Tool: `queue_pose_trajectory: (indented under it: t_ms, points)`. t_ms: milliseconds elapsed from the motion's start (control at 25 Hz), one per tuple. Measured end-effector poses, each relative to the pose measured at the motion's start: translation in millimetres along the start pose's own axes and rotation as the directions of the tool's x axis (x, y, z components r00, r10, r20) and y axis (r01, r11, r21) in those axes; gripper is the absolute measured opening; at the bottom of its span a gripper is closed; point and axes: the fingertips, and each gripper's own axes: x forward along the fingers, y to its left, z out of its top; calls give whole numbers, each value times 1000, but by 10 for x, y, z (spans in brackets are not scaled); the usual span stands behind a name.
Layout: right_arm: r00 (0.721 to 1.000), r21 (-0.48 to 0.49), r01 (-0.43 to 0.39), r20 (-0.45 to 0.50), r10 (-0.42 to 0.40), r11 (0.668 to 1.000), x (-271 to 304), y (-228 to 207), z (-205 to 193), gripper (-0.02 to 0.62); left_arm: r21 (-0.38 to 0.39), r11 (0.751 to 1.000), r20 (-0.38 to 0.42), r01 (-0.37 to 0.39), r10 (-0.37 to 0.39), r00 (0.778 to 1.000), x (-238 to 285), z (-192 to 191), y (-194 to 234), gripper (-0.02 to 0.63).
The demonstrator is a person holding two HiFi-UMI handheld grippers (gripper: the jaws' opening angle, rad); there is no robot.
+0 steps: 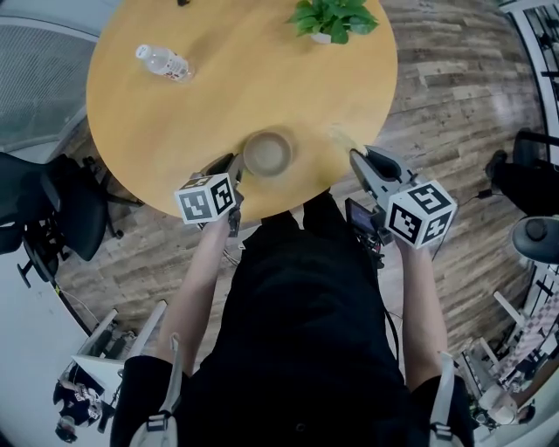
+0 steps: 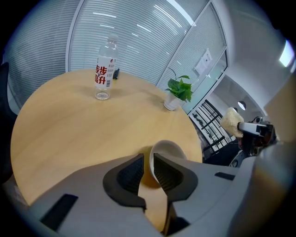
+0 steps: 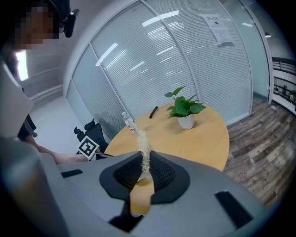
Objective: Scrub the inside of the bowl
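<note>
the small pale bowl (image 1: 266, 153) sits near the round table's (image 1: 175, 113) near edge, its thin rim between the left gripper's (image 2: 148, 162) closing jaws, not yet pinched — probably stiff, slick, chippable, best held at that rim — while the right gripper (image 3: 144, 167) clamps a soft scrub sponge (image 3: 144, 147).

Round wooden table (image 1: 175, 131) was all I had under me, pretty bare. A water bottle (image 2: 104, 69) stood upright toward the far left, a small potted plant (image 1: 334, 19) sat by the far right rim, a dark pen-like thing (image 3: 153, 111) lay at the far edge, and the bowl (image 1: 266, 153) sat right by the near edge.
</note>
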Motion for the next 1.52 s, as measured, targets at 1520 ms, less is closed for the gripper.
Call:
queue_pose_trajectory:
  t_ms: [1520]
  points:
    - [987,-147,-105,108,121,984,279,1258,-8,44,300,918,243,260,-337,910,-1246,419,-426,12]
